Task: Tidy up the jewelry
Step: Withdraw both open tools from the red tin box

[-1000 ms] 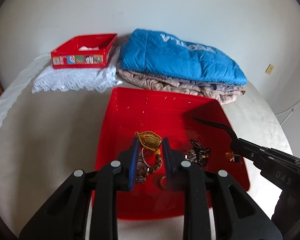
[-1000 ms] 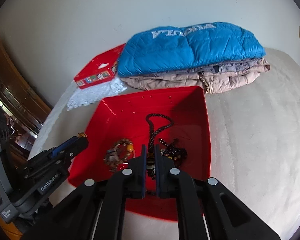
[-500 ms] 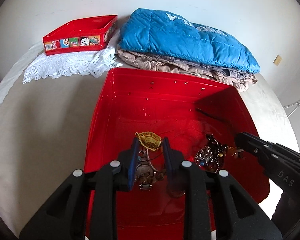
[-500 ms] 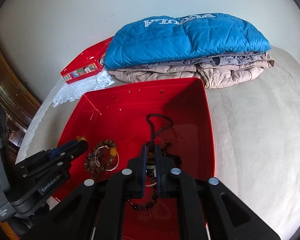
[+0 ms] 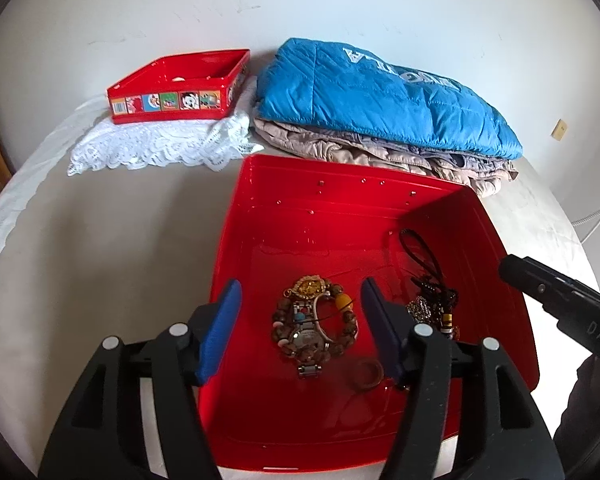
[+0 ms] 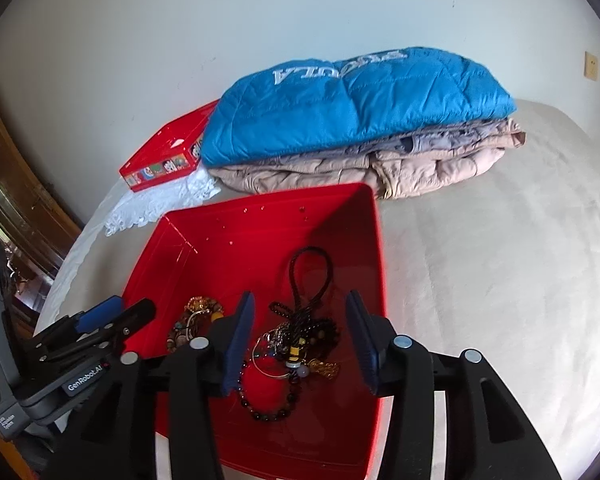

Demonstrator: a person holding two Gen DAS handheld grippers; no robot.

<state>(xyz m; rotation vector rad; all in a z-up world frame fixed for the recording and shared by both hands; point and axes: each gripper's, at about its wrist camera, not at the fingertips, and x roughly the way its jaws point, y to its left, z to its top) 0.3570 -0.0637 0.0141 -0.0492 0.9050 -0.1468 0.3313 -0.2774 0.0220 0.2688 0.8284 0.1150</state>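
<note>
A red plastic bin [image 5: 260, 216] [image 6: 168, 240] sits on the bed. In the left wrist view a pile of bead bracelets, a watch and a gold pendant [image 5: 314, 326] lies on the bin floor, with a brown ring [image 5: 367, 374] beside it. My left gripper [image 5: 300, 330] is open and empty above that pile. In the right wrist view a black cord necklace [image 6: 310, 276], dark beads and a gold charm [image 6: 296, 344] lie in the bin. My right gripper [image 6: 300, 340] is open and empty above them.
A small red tin [image 5: 178, 88] [image 6: 162, 158] stands on white lace [image 5: 160, 144] at the back left. Folded blue and beige jackets [image 5: 384, 100] [image 6: 352, 120] lie behind the bin. Wooden furniture [image 6: 16, 184] stands left of the bed.
Both grippers have opened and let go of the jewelry, which now lies on the bin floor. Both have drawn back a little from the bin.
</note>
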